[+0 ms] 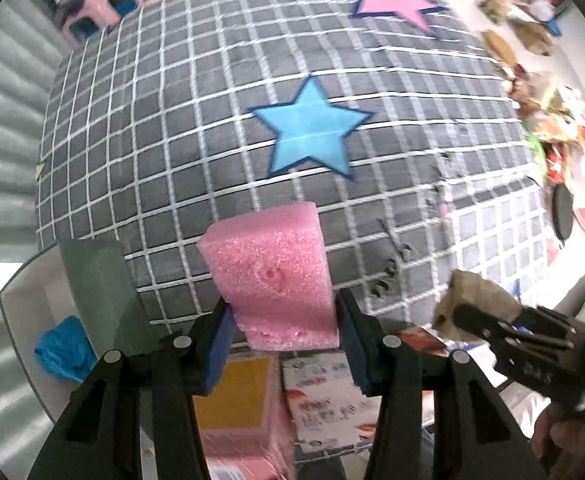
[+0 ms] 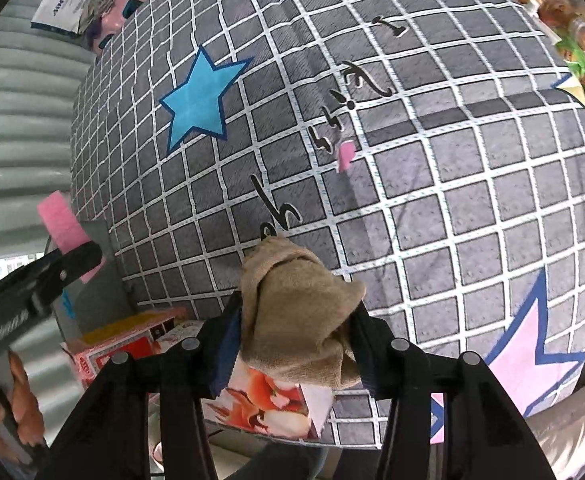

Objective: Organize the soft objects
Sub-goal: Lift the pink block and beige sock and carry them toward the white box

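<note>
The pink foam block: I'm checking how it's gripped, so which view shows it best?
The left wrist view: the pink foam block fills the centre, clamped between the left gripper pads. The right wrist view shows only a pink end at the left edge, partly hidden behind that gripper.

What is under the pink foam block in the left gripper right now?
Below the pink foam block lie a pink and yellow box and a printed packet; the block hides part of both.

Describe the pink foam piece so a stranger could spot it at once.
Start at the grey checked cloth with its blue star. Nearer the camera than that star, the left gripper clamps the pink foam block between its blue pads. It is bright pink, chunky and porous, unlike the limp tan cloth in the right gripper.
</note>
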The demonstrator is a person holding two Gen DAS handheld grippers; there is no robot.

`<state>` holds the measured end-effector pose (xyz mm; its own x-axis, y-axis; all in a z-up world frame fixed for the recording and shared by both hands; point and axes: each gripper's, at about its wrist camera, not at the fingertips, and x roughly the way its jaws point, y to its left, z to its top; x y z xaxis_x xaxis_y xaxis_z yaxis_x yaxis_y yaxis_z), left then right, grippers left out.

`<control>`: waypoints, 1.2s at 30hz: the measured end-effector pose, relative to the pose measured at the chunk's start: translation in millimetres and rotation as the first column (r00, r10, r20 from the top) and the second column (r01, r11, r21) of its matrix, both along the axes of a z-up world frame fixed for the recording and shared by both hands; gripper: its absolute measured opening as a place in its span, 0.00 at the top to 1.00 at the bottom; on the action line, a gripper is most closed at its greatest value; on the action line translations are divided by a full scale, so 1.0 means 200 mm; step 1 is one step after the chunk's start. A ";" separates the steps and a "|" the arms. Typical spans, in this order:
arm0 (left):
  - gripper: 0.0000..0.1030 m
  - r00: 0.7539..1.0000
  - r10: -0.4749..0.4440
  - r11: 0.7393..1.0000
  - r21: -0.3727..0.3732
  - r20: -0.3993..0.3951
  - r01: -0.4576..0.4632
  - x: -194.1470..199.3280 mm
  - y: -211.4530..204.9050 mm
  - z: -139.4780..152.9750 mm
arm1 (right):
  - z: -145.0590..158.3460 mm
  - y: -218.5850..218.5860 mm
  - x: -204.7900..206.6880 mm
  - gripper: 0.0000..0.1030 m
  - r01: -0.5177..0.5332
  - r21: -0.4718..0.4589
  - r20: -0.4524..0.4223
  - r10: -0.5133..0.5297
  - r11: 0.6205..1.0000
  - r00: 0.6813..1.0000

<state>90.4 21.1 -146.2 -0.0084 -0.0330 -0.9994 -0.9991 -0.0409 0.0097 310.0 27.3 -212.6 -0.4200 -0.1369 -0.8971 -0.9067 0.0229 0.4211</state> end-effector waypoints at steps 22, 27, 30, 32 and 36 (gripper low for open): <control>0.48 0.982 -0.113 0.989 0.114 0.154 0.096 0.12 -0.55 0.29 | 0.29 -0.46 -0.02 0.50 -0.107 0.090 0.052 0.102 0.990 0.993; 0.48 0.983 -0.075 0.990 0.126 0.167 0.054 0.04 -0.68 0.33 | 0.31 -0.57 -0.13 0.50 -0.176 0.098 0.058 0.171 0.979 0.984; 0.48 0.985 -0.043 0.990 0.142 0.168 0.019 -0.03 -0.74 0.37 | 0.34 -0.62 -0.21 0.50 -0.222 0.106 0.056 0.217 0.969 0.974; 0.48 0.986 -0.019 0.988 0.157 0.167 -0.008 -0.08 -0.79 0.40 | 0.36 -0.65 -0.28 0.50 -0.257 0.114 0.055 0.252 0.960 0.966; 0.48 0.986 0.043 0.980 0.184 0.161 -0.073 -0.20 -0.88 0.45 | 0.39 -0.71 -0.41 0.50 -0.323 0.130 0.049 0.319 0.938 0.946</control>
